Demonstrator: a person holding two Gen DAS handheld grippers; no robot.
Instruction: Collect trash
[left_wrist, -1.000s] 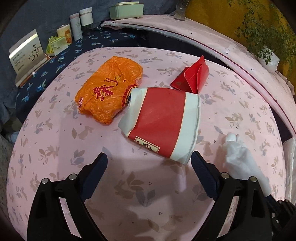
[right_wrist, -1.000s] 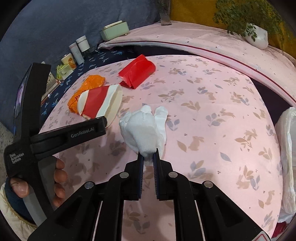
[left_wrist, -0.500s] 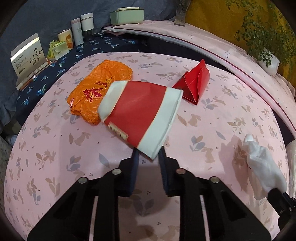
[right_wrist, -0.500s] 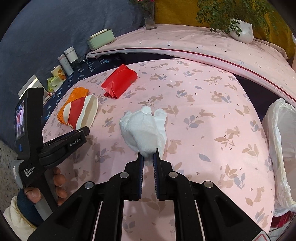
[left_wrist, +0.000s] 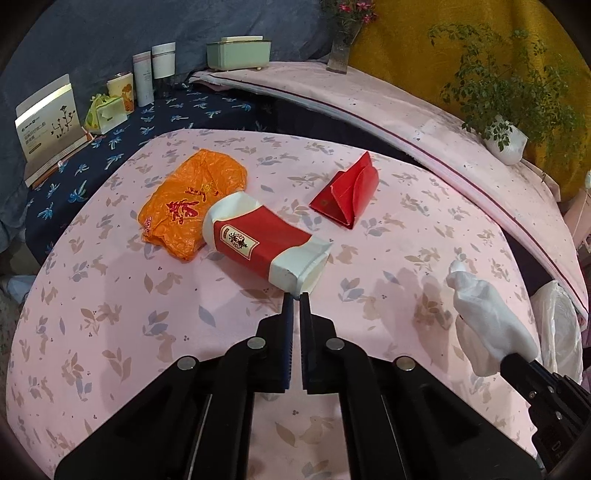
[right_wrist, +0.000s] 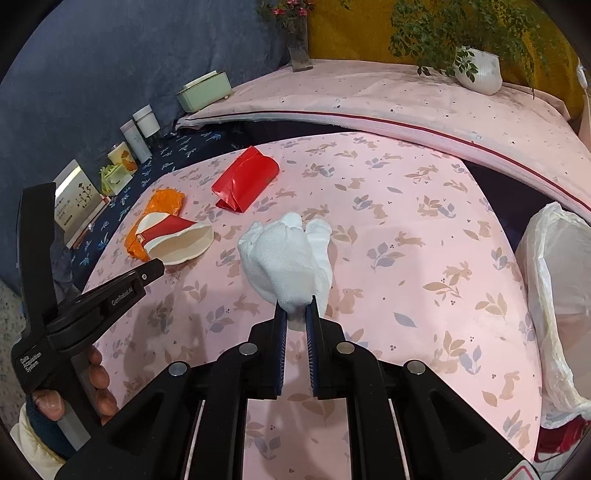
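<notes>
My left gripper (left_wrist: 296, 298) is shut on the rim of a red and white paper cup (left_wrist: 263, 246), held above the pink table; the cup also shows in the right wrist view (right_wrist: 173, 240). My right gripper (right_wrist: 295, 314) is shut on a crumpled white tissue (right_wrist: 290, 260), which shows at the right in the left wrist view (left_wrist: 491, 325). An orange plastic bag (left_wrist: 190, 205) and a red folded paper box (left_wrist: 349, 197) lie on the table beyond the cup.
A white trash bag (right_wrist: 557, 295) hangs open at the table's right edge. Boxes and tins (left_wrist: 144, 83) stand on a dark blue cloth at the back left. A potted plant (right_wrist: 476, 70) and a vase (right_wrist: 299, 51) sit on the far pink ledge.
My left gripper closed on the cup's rim and lifted it, and the cup swung round so its mouth faces me. The right gripper kept hold of the tissue and rose a little.
</notes>
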